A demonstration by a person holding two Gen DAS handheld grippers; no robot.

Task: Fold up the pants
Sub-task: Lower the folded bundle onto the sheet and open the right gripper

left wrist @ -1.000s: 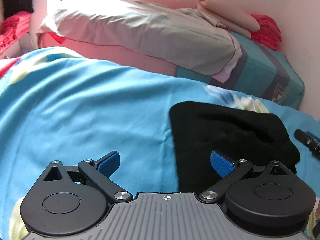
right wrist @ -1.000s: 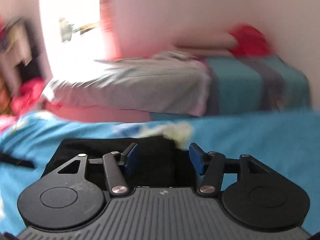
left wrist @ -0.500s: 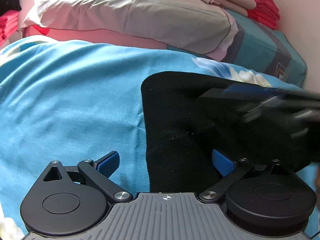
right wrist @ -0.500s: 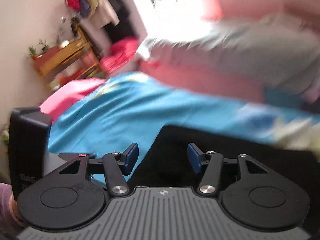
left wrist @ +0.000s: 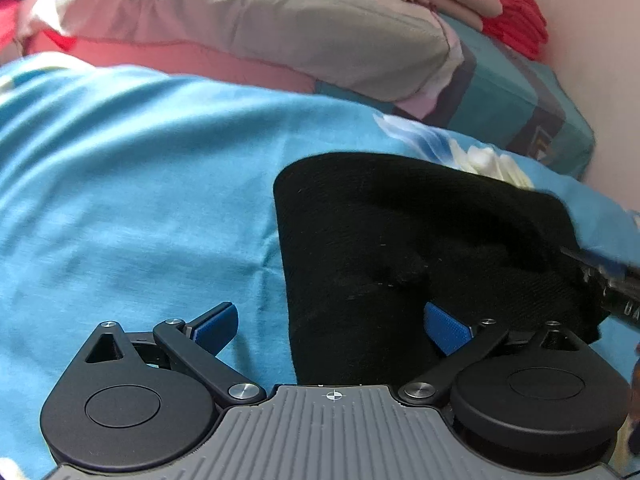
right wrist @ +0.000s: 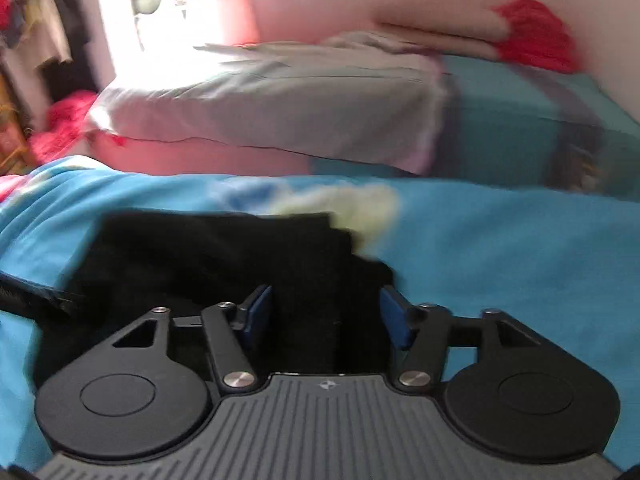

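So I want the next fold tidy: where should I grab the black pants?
Probably the near edge of the black pants. The bundle lies flat on the blue bedsheet, so slide one finger under that edge. The open left claw already straddles the left side edge; the right claw, jaws just opened, hangs over the near right end.

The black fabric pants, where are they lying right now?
The black fabric pants lie folded on the blue bedsheet, right of centre in the left wrist view, below the grey pillow.
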